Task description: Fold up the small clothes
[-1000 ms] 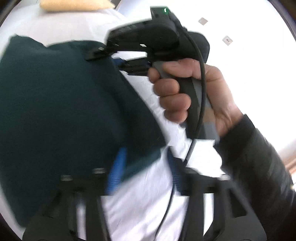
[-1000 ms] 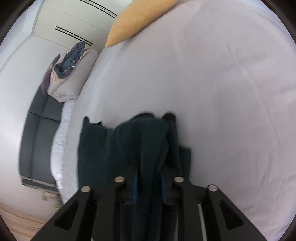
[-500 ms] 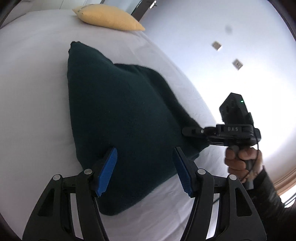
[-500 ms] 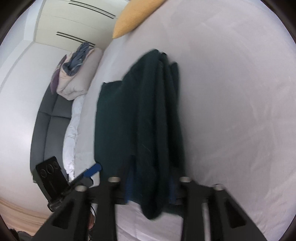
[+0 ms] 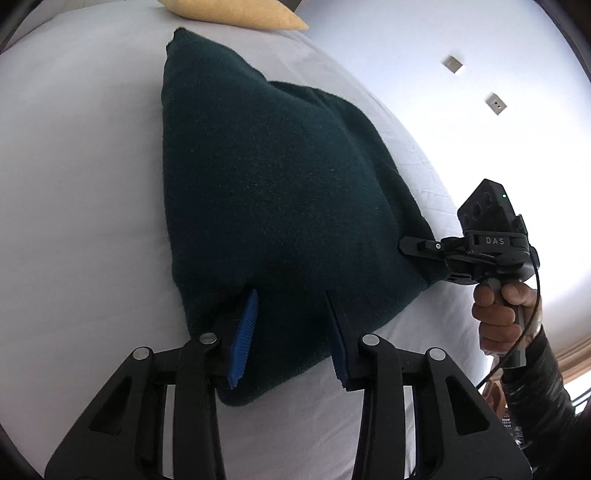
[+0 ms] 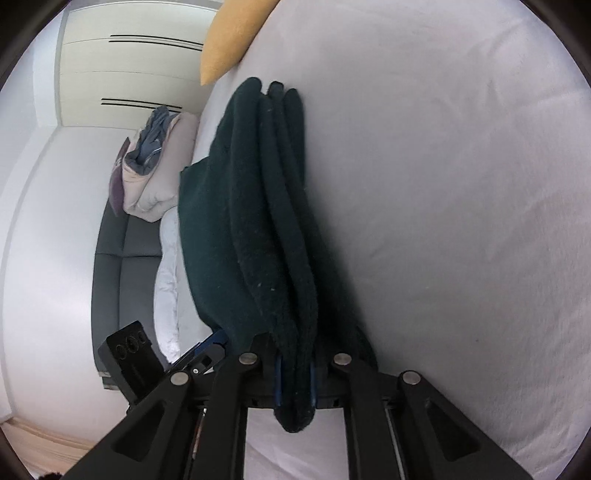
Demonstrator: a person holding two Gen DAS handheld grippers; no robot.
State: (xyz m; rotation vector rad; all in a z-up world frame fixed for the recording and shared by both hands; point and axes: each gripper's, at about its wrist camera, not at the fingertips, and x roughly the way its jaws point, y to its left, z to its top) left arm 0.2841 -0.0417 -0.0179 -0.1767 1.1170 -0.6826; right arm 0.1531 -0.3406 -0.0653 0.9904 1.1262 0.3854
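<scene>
Left wrist view first: the dark green jumper (image 5: pixel 280 206) lies folded on the white bed (image 5: pixel 81 184), its far corner pointing at the yellow pillow (image 5: pixel 236 14). The left tongs (image 5: pixel 291 336) stand over the jumper's near edge, the blue pads (image 5: pixel 243 336) apart with cloth between them; their jaws have just been narrowing, but I see no pinch yet, so I read them as open. They seem placed to take that near edge. Away from the pillow, at the jumper's side corner, the right tongs (image 5: pixel 424 254) bite the cloth, held by a hand (image 5: pixel 506 314) in a dark sleeve (image 5: pixel 546 391).

Right wrist view: the right tongs (image 6: pixel 294 384) are clamped tight on a thick bunch of jumper (image 6: pixel 258 229) layers, likely to keep the fold together. The cloth runs from the jaws up toward the pillow (image 6: pixel 229 44), resting on the bed (image 6: pixel 461 221). Beside it, on the side away from the bed, the left tongs (image 6: pixel 199 354) show only in part.
</scene>
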